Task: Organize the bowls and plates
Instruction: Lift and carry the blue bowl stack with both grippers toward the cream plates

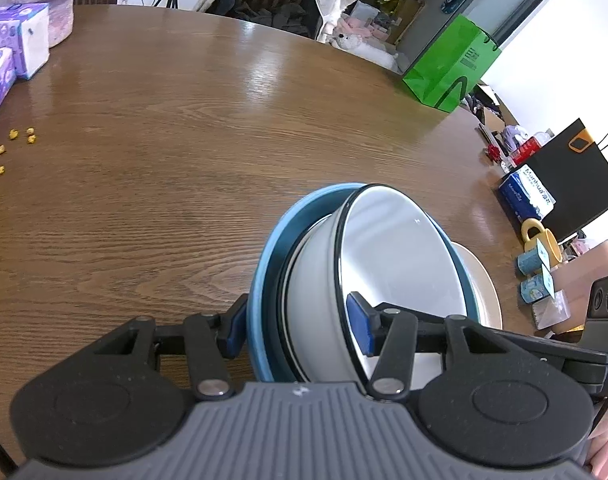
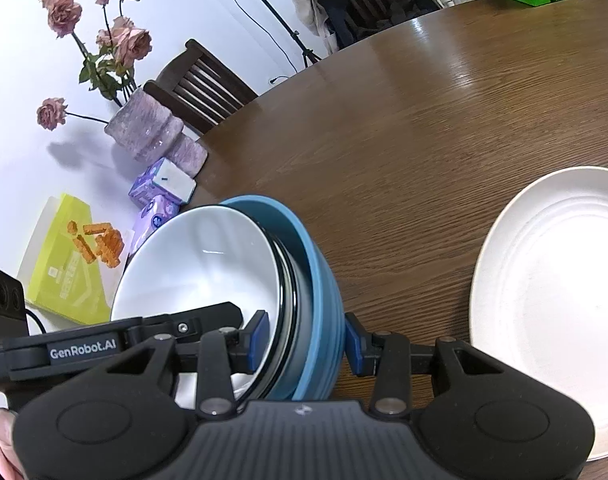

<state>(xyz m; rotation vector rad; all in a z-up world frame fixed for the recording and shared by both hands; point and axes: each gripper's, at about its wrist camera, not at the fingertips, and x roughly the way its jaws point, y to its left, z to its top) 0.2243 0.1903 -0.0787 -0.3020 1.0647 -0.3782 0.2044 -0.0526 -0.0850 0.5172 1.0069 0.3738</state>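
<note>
Carrying: stack of bowls, both tools clamped on opposite rims so the load stays balanced
Left tool [image 1: 299, 330]: closed on stack, pads astride blue bowl [image 1: 259, 280] and white bowl [image 1: 384, 248]
Right tool [image 2: 306, 340]: same grip, other side
Stack: between the fingers, above counter [image 1: 163, 140]
Count: two bowls clear, maybe more nested; one white plate [image 2: 552, 280] right of right tool

Around the round brown wooden table [image 1: 183, 128]: a glossy green paper bag [image 1: 452, 68] beyond its far edge, purple tissue packs [image 1: 15, 40] at its left edge, and a pink ribbed vase of dried roses [image 2: 143, 128] beside them.
</note>
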